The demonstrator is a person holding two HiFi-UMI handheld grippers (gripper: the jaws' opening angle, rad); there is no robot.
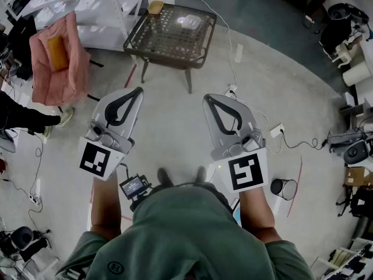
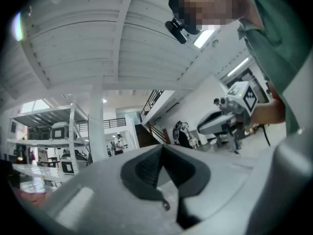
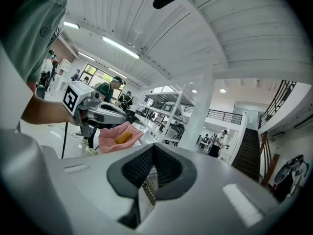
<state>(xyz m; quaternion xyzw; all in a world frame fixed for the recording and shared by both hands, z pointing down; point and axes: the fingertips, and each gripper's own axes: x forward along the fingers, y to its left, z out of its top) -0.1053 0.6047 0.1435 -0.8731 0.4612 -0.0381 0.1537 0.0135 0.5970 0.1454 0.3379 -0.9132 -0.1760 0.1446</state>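
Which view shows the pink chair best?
Head view: the pink chair and its yellow cushion show in full from above. Right gripper view shows it small and partly cut off. Left gripper view doesn't clearly show it.

Left hand-held gripper point(image 1: 139, 90), right hand-held gripper point(image 1: 207, 98): grey shells, black pads, black-white square markers. Pink armchair point(image 1: 55, 77), yellow cushion point(image 1: 57, 51), ahead-left of left hand-held gripper.

**Bright, even hall light; heavy fisheye bending**

The hall is lit evenly by ceiling strip lights point(image 3: 120, 47); only faint shadows are cast on the pale floor point(image 1: 169, 127). Straight lines are bowed and corners blackened in every view. The left gripper point(image 2: 162, 147) and right gripper point(image 3: 153, 146) are rendered soft up close.
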